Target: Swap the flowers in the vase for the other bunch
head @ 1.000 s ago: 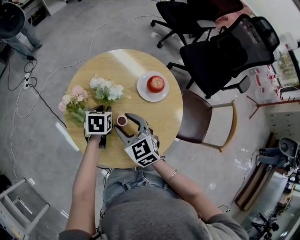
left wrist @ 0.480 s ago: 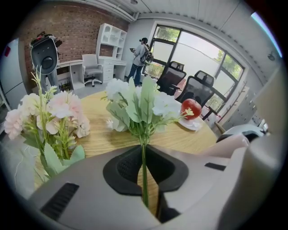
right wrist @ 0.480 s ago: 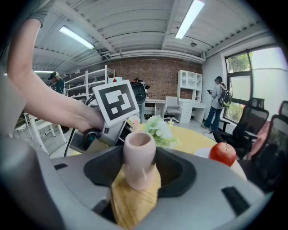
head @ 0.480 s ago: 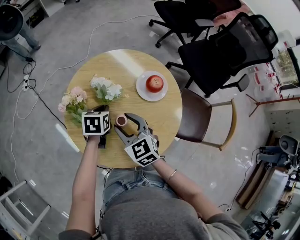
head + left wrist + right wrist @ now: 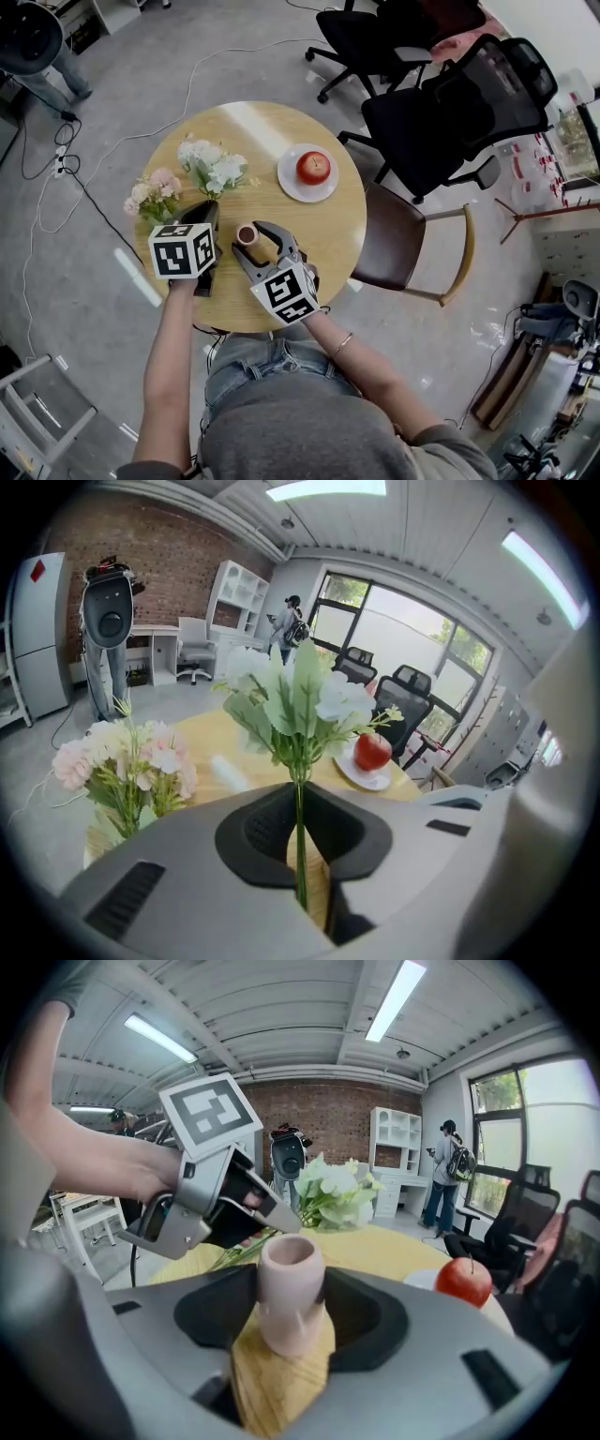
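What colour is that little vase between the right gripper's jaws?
Pale pink. The vase shows best in the right gripper view.

You wear a grey top point(image 5: 309, 436) (its sleeves stop short of the elbows) over light blue jeans point(image 5: 253, 361), and a thin bracelet point(image 5: 342, 346) circles your right wrist. Your left gripper point(image 5: 203, 210) and right gripper point(image 5: 251, 236) share one build: smooth pale grey shells with black padding inside the jaws. Each carries a white cube printed with black square markers, the left cube point(image 5: 181, 251) and the right cube point(image 5: 289, 292).
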